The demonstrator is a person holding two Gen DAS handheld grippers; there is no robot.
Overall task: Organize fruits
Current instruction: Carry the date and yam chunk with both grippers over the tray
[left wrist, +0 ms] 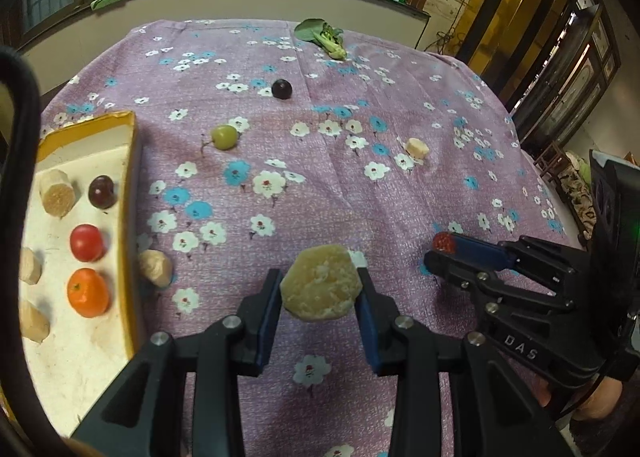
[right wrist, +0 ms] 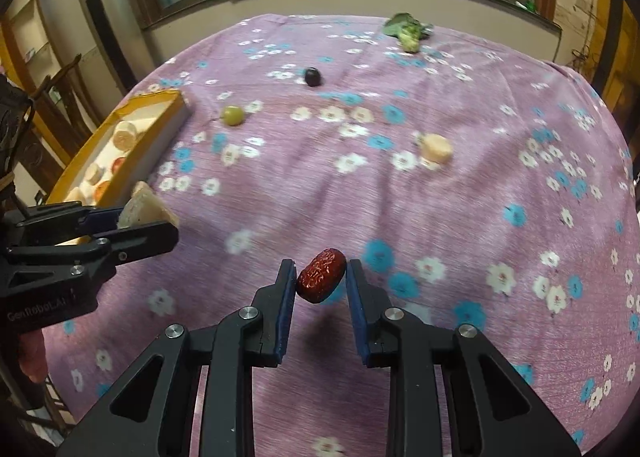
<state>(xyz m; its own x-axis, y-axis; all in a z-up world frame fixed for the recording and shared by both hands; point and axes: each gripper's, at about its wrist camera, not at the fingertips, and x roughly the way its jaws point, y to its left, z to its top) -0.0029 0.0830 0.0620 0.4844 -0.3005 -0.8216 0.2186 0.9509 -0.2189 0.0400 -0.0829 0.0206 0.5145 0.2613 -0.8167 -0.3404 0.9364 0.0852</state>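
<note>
My left gripper (left wrist: 318,283) is shut on a pale yellow cut chunk (left wrist: 320,283), held above the cloth; in the right wrist view that gripper (right wrist: 150,217) and its chunk (right wrist: 146,207) show at the left. My right gripper (right wrist: 320,275) is shut on a wrinkled red date (right wrist: 321,275), also seen at the right of the left wrist view (left wrist: 444,243). A yellow-rimmed tray (left wrist: 134,193) at the left holds an orange (left wrist: 88,293), a tomato (left wrist: 87,243), a dark grape (left wrist: 102,191) and several pale chunks.
On the floral purple tablecloth (left wrist: 320,185) lie a green grape (left wrist: 225,137), a dark grape (left wrist: 281,89), a pale chunk (left wrist: 417,147), another chunk beside the tray (left wrist: 156,268) and a leafy green (left wrist: 324,37) at the far edge. A wall and windows stand beyond.
</note>
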